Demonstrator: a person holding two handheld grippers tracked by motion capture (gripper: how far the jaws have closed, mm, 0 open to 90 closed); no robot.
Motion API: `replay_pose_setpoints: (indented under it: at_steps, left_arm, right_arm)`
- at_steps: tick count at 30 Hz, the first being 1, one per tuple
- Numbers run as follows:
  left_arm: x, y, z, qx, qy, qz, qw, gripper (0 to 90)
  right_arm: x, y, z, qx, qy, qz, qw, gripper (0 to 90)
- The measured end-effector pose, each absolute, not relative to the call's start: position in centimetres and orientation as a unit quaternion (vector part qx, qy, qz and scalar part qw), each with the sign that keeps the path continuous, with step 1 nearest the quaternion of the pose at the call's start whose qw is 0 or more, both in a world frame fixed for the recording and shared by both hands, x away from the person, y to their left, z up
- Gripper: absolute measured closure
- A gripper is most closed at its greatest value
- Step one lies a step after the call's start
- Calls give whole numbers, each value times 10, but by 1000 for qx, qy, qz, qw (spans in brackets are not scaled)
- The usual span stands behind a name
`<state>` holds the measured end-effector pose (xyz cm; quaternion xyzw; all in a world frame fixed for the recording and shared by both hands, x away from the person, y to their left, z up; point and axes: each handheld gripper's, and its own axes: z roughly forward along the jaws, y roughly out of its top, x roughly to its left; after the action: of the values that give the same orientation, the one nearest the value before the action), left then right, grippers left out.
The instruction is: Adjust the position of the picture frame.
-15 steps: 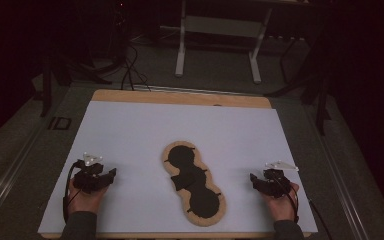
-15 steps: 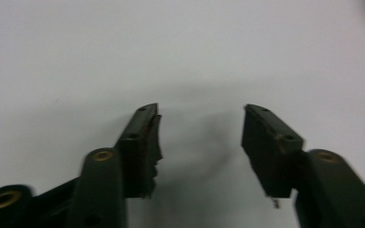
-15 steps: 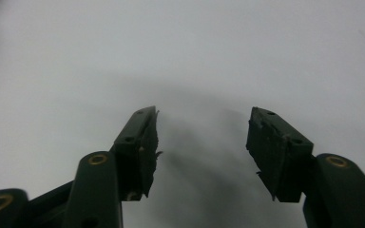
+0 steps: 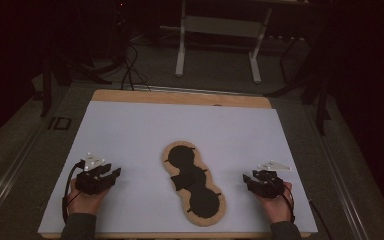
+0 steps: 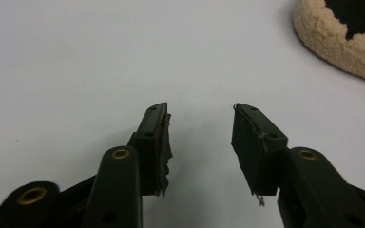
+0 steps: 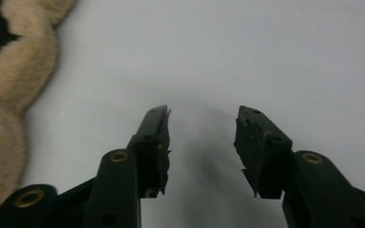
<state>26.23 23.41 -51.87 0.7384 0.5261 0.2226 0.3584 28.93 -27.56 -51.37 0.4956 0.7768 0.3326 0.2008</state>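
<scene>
A long, lobed piece with a fluffy tan border (image 4: 194, 182) is lying flat near the front middle of the white table top (image 4: 180, 130) — its outline is swelling and narrowing into three rounded sections. Black patches are covering its inner face, leaving the tan pile showing as a rim all round. It is running lengthwise away from the front edge, its far end leaning a little to the left. In the gripper views its woolly edge (image 5: 342, 42) (image 6: 9, 95) is resting directly on the white surface — nothing is touching it.

Dim room, grey floor (image 4: 220, 75), white-legged stand (image 4: 219, 30) behind table.
</scene>
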Motion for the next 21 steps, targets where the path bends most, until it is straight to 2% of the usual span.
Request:
replay_pose_setpoints:
  at_steps: [11, 13, 19, 21]
  left_arm:
    - [263, 232, -520, 754, 511, 186, 368, 716]
    - [263, 230, -520, 762, 502, 175, 369, 774]
    - [263, 228, -521, 768, 496, 178, 363, 883]
    - [263, 229, -521, 768, 498, 178, 362, 894]
  right_arm:
    - [282, -263, -507, 475, 782, 368, 164, 633]
    - [280, -261, -507, 469, 787, 368, 158, 653]
    - [275, -254, -502, 449, 793, 388, 136, 753]
    - [273, -250, -501, 442, 799, 387, 130, 798]
